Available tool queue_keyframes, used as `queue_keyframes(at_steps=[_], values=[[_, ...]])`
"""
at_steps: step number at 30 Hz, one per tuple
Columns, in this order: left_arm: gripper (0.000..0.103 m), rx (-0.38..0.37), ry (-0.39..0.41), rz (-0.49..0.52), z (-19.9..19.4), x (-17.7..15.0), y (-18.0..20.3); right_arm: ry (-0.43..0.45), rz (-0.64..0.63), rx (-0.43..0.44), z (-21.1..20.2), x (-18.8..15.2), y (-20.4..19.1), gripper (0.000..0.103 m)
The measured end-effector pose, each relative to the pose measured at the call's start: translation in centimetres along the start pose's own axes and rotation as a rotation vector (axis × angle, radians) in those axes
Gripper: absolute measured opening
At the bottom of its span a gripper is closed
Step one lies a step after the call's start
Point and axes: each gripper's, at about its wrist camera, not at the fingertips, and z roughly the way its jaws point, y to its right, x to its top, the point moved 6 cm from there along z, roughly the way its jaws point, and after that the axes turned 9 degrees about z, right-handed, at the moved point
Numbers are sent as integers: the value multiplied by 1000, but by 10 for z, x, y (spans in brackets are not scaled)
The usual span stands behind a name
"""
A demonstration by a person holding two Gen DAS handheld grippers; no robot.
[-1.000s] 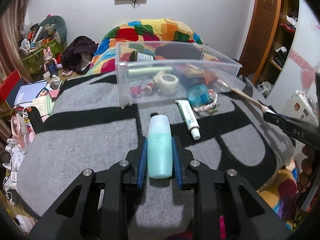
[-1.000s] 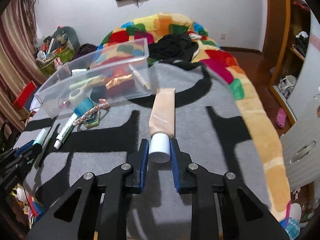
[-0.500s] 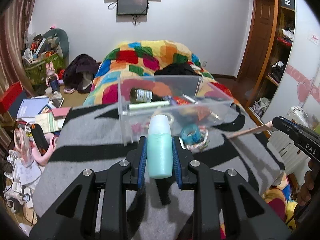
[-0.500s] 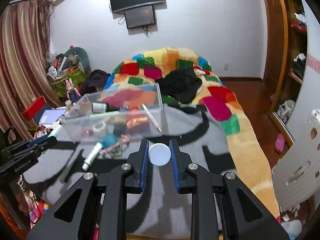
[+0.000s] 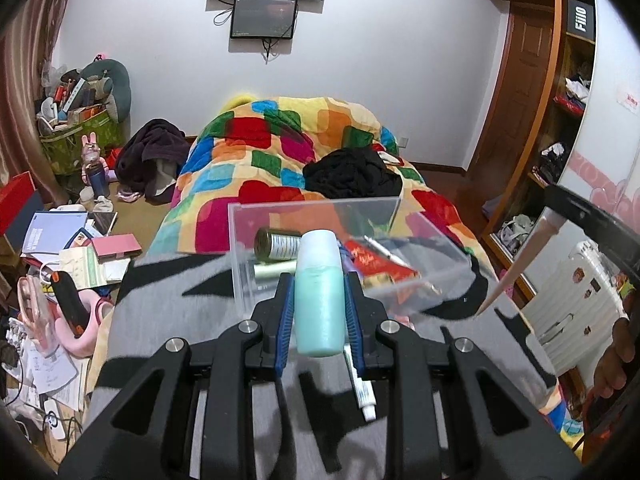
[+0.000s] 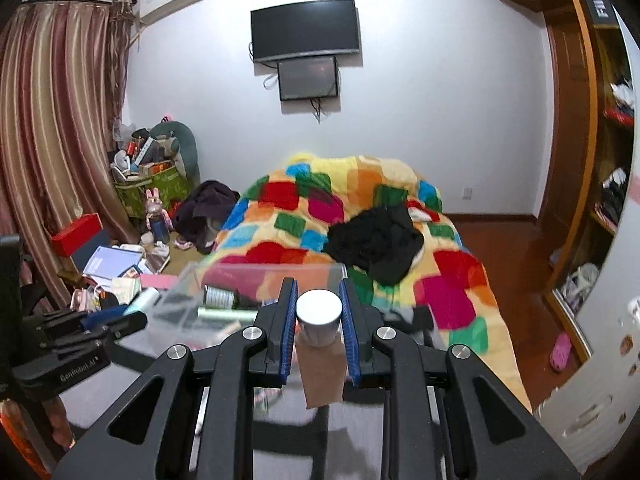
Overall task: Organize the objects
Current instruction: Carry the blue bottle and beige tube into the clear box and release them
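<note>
Now your left hand-held gripper (image 5: 320,312) clamps the teal bottle (image 5: 320,300) near the clear bin's (image 5: 240,280) front edge; your right hand-held gripper (image 6: 319,324) pinches the beige tube (image 6: 322,372).

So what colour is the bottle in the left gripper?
Pale turquoise body with a white cap: the bottle shows best in the left wrist view, clamped in the left gripper.

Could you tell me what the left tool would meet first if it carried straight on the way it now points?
Probably the clear plastic box: the left tool, shut on the teal bottle, points at its near wall, though depth is unclear.
</note>
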Motion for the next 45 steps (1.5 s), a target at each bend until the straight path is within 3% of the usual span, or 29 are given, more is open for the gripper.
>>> queue_keyframes(at_steps=[8, 16, 25, 27, 29, 32, 35, 45], values=[[24, 0, -55, -8, 40, 24, -11, 5, -57, -33, 50, 29, -20, 19], [24, -4, -180, -15, 93, 10, -18, -128, -182, -81, 119, 1, -37, 19], [27, -48, -179, -39, 91, 5, -20, -191, -267, 4, 135, -22, -63, 22], [32, -51, -167, -43, 85, 6, -21, -218, -266, 26, 137, -28, -67, 27], [37, -44, -151, -40, 77, 8, -21, -242, -247, 41, 138, -33, -67, 45], [42, -31, -128, -30, 64, 11, -22, -265, -202, 74, 137, -35, -64, 55], [53, -17, -101, -28, 51, 14, -22, -294, -156, 112, 131, -33, -60, 62], [69, 1, -48, 5, 17, 13, -12, -223, -143, 110, 90, -28, -42, 77]])
